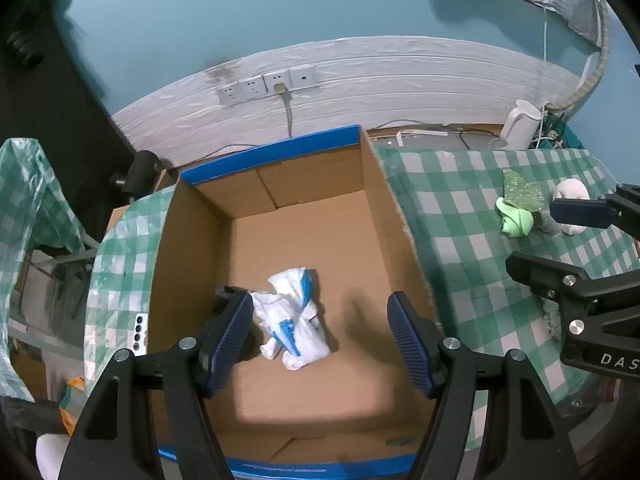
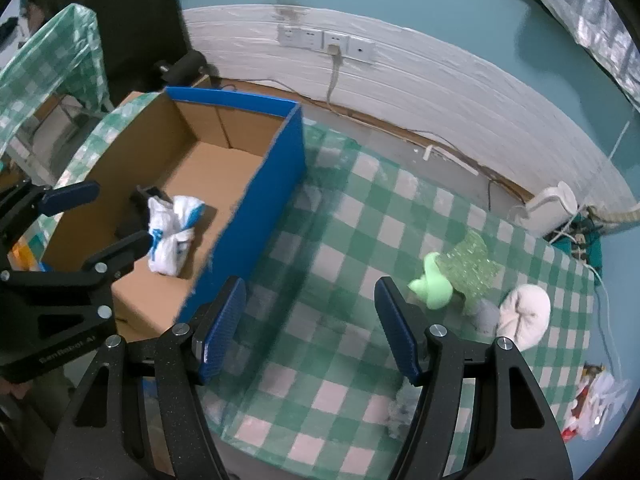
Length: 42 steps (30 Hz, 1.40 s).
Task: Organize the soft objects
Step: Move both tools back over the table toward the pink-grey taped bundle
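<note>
A: Which step was judged in hand?

B: One crumpled white-and-blue bundle (image 1: pixel 294 316) lay in the cardboard box (image 1: pixel 372 216). The left gripper (image 1: pixel 320 344) was held open and empty above it; the right gripper (image 2: pixel 310 328), open, over the counter (image 2: pixel 340 240).

A: Next?

B: Likely the green toy (image 2: pixel 434 290) and white plush (image 2: pixel 524 316) were to be fetched. The grey piece between them could hardly be made out.

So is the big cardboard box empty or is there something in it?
Not empty. The cardboard box has one thing in it: a crumpled white and blue bag lying on its floor. The rest of the floor is bare.
</note>
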Motion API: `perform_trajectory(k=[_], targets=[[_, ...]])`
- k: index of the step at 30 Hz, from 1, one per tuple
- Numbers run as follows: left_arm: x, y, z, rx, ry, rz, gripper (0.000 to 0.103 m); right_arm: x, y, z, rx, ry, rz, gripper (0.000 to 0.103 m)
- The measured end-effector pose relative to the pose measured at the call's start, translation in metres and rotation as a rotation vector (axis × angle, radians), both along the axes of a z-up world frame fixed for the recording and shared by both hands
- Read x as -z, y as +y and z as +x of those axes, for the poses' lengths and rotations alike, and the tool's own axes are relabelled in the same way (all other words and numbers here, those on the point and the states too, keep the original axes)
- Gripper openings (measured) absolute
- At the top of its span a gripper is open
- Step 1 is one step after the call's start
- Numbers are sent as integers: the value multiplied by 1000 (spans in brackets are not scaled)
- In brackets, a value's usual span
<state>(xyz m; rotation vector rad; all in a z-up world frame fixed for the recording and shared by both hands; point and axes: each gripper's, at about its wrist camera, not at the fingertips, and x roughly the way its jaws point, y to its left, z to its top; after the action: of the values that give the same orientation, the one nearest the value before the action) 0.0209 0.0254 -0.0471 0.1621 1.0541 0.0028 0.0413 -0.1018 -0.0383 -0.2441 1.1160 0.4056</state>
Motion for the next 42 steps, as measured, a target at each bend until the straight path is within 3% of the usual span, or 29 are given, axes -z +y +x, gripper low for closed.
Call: perform_trajectory(k=[25,42], targets=[[4,-75,12,113,24,-4,72,13,-97,-3,172,24,12,68],[27,-118,23,166,83,4,72,35,-143,-8,248,66,0,68]])
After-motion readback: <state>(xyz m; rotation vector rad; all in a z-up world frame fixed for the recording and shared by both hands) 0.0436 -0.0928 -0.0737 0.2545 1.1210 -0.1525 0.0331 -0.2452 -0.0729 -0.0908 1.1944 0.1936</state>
